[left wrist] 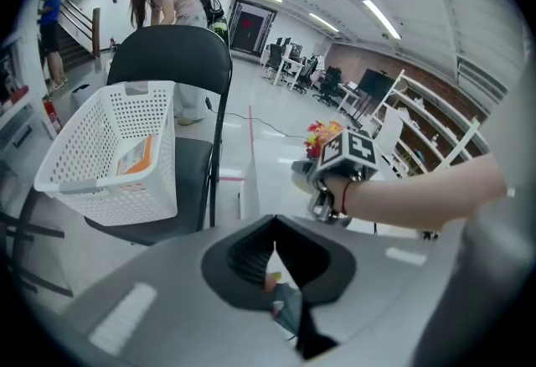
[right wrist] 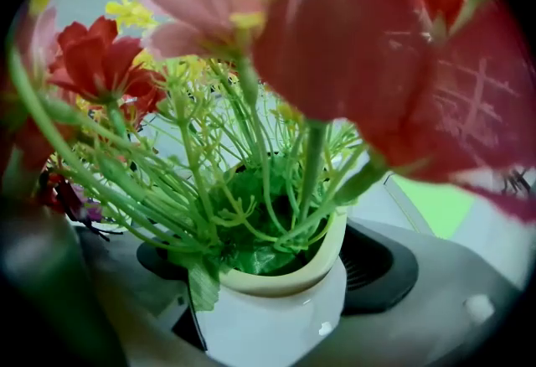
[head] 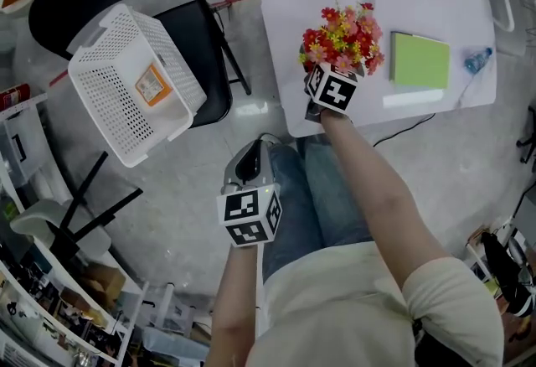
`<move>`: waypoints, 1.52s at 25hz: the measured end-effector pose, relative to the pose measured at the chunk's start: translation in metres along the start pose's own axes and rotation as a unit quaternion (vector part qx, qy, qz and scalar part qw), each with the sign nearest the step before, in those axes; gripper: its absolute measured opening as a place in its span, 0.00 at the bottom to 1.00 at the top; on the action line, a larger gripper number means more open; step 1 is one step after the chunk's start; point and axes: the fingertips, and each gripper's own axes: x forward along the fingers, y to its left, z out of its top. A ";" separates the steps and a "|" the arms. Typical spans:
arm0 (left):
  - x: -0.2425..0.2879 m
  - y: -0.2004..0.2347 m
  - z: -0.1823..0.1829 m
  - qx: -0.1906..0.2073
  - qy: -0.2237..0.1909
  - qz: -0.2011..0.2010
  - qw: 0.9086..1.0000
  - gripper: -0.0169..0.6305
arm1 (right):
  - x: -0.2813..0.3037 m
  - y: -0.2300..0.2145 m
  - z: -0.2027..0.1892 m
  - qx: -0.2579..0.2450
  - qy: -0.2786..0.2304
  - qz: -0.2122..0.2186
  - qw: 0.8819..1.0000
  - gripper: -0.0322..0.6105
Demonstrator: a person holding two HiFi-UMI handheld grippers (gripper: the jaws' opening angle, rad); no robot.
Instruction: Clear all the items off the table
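White flower pot (right wrist: pixel 276 307) sits clamped between your right gripper's (head: pixel 328 80) jaws at the table's (head: pixel 280 22) near edge, upright, its stems and red blooms (head: pixel 343 37) pointing up. Your left gripper (head: pixel 249 164) is closed on nothing, above your lap.

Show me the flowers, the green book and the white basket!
flowers (head: pixel 342 37), head view, on the red blossoms in the middle of the bunch.
green book (head: pixel 419 60), head view, on the middle of its cover.
white basket (head: pixel 102 97), head view, on its holed side wall.
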 end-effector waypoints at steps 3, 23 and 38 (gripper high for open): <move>-0.012 0.000 0.001 0.003 -0.011 0.004 1.000 0.04 | -0.023 0.010 0.013 -0.022 -0.023 0.011 0.999 0.87; -0.112 0.011 -0.006 -0.014 -0.082 0.024 0.996 0.04 | -0.200 0.086 0.026 -0.194 -0.101 0.128 0.967 0.87; -0.179 0.063 -0.014 -0.064 -0.135 0.073 0.986 0.04 | -0.296 0.185 0.008 -0.336 -0.126 0.240 0.902 0.87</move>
